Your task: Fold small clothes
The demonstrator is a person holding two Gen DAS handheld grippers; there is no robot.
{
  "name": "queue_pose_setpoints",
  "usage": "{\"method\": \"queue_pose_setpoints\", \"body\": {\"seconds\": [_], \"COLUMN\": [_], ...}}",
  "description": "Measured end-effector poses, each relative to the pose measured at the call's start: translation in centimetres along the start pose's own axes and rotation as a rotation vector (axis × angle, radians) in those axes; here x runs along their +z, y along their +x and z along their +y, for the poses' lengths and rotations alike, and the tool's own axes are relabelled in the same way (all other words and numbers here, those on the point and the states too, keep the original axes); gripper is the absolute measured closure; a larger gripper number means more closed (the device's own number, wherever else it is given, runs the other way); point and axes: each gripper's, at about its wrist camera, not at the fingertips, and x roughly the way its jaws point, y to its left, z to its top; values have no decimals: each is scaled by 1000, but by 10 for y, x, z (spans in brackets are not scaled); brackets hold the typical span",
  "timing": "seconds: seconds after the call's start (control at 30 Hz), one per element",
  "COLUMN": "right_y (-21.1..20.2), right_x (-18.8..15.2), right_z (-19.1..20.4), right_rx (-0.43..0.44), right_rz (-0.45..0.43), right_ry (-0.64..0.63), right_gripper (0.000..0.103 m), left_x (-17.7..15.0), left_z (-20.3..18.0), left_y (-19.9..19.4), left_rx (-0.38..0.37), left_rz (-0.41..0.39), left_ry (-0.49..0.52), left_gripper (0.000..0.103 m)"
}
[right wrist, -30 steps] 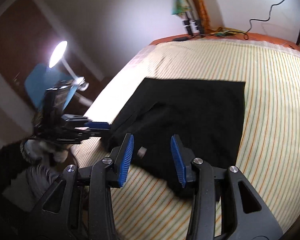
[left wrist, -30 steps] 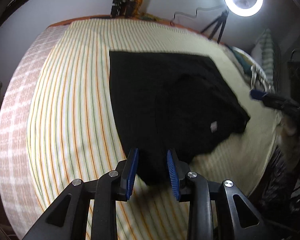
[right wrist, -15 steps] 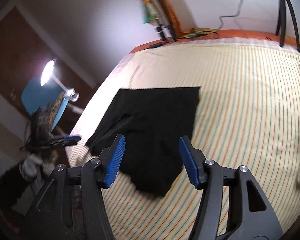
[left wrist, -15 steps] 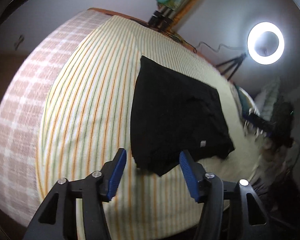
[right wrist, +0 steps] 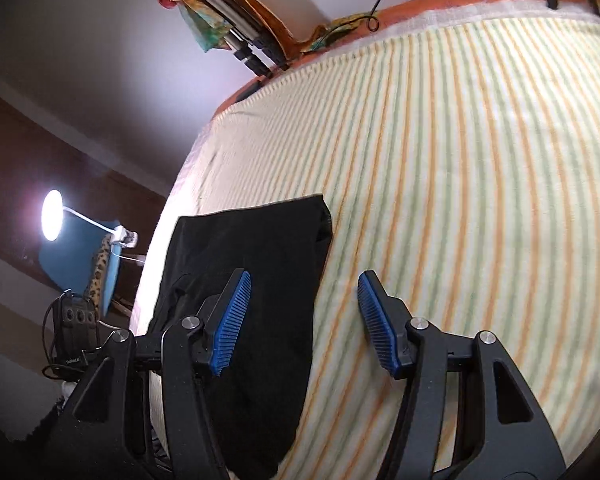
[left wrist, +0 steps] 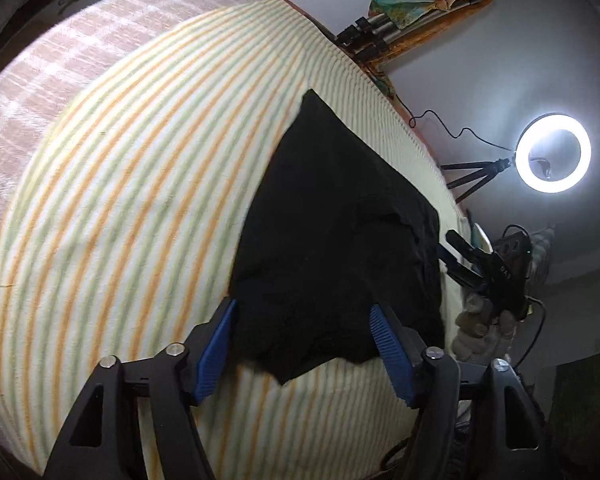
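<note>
Both hand-held grippers are spread wide and hold nothing: the left hand-held gripper (left wrist: 304,344) hangs above the near end of the black garment (left wrist: 332,240), and the right hand-held gripper (right wrist: 300,316) has its left finger over the garment's edge and its right finger over bare sheet. The garment lies partly folded on the striped bed sheet (left wrist: 140,160), with its long axis running away from both wrists toward the far side of the bed. In the left wrist view the cloth's near hem sits directly between the blue pads (left wrist: 216,344), so the left one appears the nearer to a grasp; the right one, seen at the garment's far side (left wrist: 466,264), stands off along the other long edge. Whether a sleeve or a doubled layer forms the raised ridge near the right edge is hard to tell in the dark fabric. The next fold would likely call for both to drop onto the near corners.

No container is in view. Beyond the bed stand a ring light (left wrist: 554,152) on a tripod and a desk lamp (right wrist: 54,220).
</note>
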Motion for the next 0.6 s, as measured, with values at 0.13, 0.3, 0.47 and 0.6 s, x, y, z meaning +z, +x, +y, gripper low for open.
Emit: {"method": "queue_pose_setpoints", "body": {"seconds": [0.13,0.3,0.47,0.6], "right_y": [11,20,29,33], "right_x": [8,14,16,15], "right_z": [-1,3,10,20], "right_rx": [53,74,54,-1], "right_rz": [-6,-13,-6,16], "right_ry": [34,31,10,-34], "right_gripper": [44,44,59,91], "left_x": [3,7,10,6], "left_z": [-4,-3,-4,-7], "left_y": [7,12,16,15], "left_rx": [-26,11,54,85], "left_rz": [-14,-20,-29,-36], "left_ry": [-11,1,17,59], "left_gripper": [33,59,82,91]}}
